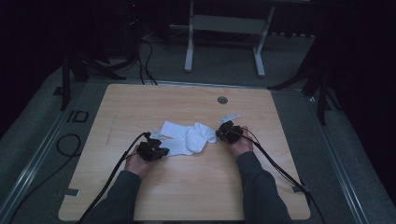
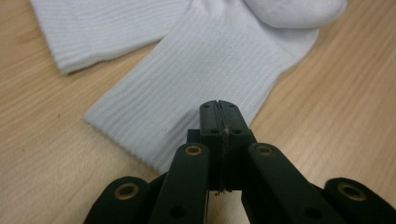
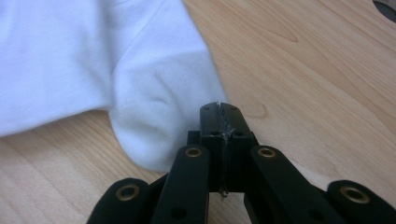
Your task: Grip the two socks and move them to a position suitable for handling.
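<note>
Two white socks lie partly overlapped in the middle of the wooden table. In the left gripper view one ribbed cuff runs under my jaw tips and a second cuff lies beyond it. My left gripper is shut, its tip resting on the near cuff, and no cloth shows between the jaws. My right gripper is shut too, its tip at the edge of a smooth sock end at the socks' right side.
A round cable hole sits in the table's far middle. Cables trail from both grippers over the near table edge. Behind the table stand a white desk frame and dark stands; a cable loop lies on the floor at left.
</note>
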The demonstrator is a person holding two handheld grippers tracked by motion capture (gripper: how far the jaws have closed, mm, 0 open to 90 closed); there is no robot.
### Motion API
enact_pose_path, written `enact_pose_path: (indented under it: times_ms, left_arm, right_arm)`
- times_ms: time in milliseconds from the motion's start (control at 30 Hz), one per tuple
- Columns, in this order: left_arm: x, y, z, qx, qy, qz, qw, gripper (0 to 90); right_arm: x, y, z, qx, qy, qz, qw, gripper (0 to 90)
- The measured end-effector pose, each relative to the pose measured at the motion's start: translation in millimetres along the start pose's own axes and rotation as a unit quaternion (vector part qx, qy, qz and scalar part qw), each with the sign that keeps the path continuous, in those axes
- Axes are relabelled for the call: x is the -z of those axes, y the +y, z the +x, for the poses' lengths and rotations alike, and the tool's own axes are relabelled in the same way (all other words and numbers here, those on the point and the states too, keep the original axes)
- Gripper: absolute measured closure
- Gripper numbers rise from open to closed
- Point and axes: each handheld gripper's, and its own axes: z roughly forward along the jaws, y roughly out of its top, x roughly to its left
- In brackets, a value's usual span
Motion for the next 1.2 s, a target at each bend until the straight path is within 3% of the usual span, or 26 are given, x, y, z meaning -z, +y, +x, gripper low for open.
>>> enact_pose_path:
  times_ms: [433,567,600,667,767,867,1067,1200]
  left_arm:
    - [12.7,-16.9,-4.2,-0.007,-0.021,0.002,0.9998,89.8]
    - [14.7,-19.8,-4.5,-0.006,-0.022,0.001,0.9997,89.6]
    - [14.6,-20.0,-4.5,-0.008,-0.021,0.000,0.9998,89.2]
    - [14.4,-19.8,-4.8,-0.009,-0.020,-0.001,0.9998,88.5]
    - [14.2,-19.3,-5.6,-0.012,-0.016,-0.002,0.9998,86.9]
    - [13.6,-18.6,-6.7,-0.013,-0.012,-0.004,0.9998,85.2]
    - [12.7,-18.1,-8.3,-0.019,-0.009,-0.009,0.9997,76.3]
    - [12.8,-18.1,-8.6,-0.018,-0.010,-0.011,0.9997,73.3]
  right_arm:
    - [-0.3,0.3,-6.0,-0.012,-0.014,0.006,0.9998,88.6]
    - [1.4,0.7,-5.4,-0.011,-0.011,0.010,0.9998,81.9]
    - [6.3,1.6,-1.9,-0.005,-0.010,0.007,0.9999,74.7]
    - [16.1,3.9,2.3,-0.002,-0.007,-0.010,0.9999,70.2]
    - [31.4,8.4,8.2,-0.004,0.002,-0.032,0.9995,66.9]
    - [44.1,14.3,20.8,0.014,0.015,-0.044,0.9988,65.8]
    - [49.3,23.1,48.6,0.055,0.032,-0.047,0.9969,67.2]
    - [38.4,27.1,59.0,0.065,0.041,-0.035,0.9964,78.6]
